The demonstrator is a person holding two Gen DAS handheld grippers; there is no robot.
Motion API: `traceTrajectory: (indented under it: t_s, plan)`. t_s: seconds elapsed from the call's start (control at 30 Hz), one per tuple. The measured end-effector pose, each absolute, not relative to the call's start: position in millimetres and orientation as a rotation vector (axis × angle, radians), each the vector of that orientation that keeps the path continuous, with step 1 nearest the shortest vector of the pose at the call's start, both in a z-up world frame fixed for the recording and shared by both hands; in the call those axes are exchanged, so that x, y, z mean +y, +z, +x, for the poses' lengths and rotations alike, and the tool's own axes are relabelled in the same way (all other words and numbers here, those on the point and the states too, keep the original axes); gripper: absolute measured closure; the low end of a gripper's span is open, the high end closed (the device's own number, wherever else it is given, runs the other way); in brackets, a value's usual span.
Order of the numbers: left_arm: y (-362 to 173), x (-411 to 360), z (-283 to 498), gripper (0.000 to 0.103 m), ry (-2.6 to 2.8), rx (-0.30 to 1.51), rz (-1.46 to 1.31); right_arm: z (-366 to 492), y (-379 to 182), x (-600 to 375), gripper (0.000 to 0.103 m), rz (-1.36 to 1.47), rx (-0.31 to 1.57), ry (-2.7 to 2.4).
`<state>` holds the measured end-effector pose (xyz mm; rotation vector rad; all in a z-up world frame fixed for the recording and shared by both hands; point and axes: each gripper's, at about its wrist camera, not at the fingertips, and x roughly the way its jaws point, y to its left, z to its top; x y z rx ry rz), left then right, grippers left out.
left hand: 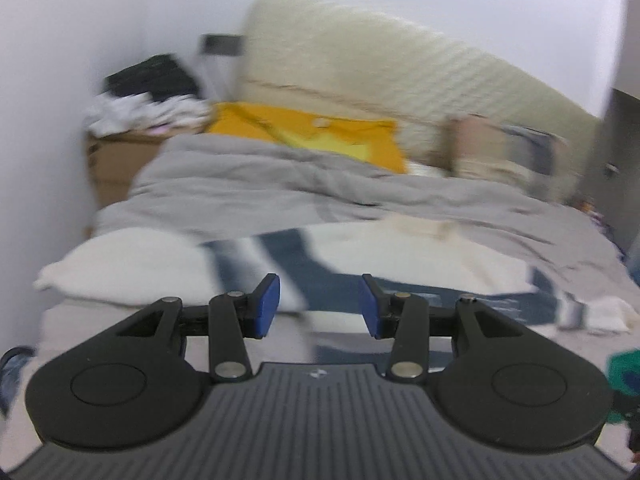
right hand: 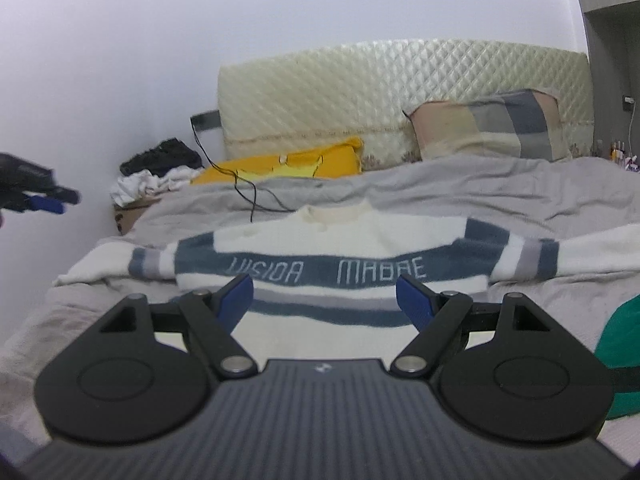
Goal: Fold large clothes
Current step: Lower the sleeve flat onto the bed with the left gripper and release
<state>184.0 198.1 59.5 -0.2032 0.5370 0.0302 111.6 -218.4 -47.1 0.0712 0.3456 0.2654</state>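
Observation:
A white sweater (right hand: 340, 236) with blue and grey stripes and lettering lies spread flat on the bed, sleeves out to both sides. My right gripper (right hand: 325, 296) is open and empty, hovering just above its lower hem. My left gripper (left hand: 320, 304) is open and empty above the sweater's (left hand: 280, 256) left part; that view is blurred. The left gripper also shows at the far left of the right wrist view (right hand: 40, 200), raised off the bed.
A grey blanket (right hand: 480, 192) covers the bed. A yellow pillow (right hand: 288, 162), a patchwork pillow (right hand: 488, 128) and a quilted headboard (right hand: 380, 80) stand at the back. A black cable (right hand: 248, 192) lies on the blanket. A cardboard box with clothes (right hand: 136, 200) sits left; green fabric (right hand: 620, 344) lies right.

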Motion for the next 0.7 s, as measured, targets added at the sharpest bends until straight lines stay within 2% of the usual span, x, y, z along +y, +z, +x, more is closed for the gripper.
traceTrajectory:
  t_s: [0.4,0.7]
  plan:
    - [88.0,21.4,159.8,0.054,-0.194,0.477,-0.157,82.1,-26.2,-271.7,0.023,0.118,0.286,0.216]
    - [50.2,-48.9,136.0,0.054,-0.276,0.543,-0.134,77.8,-32.1,-298.2,0.023,0.166,0.302,0.174]
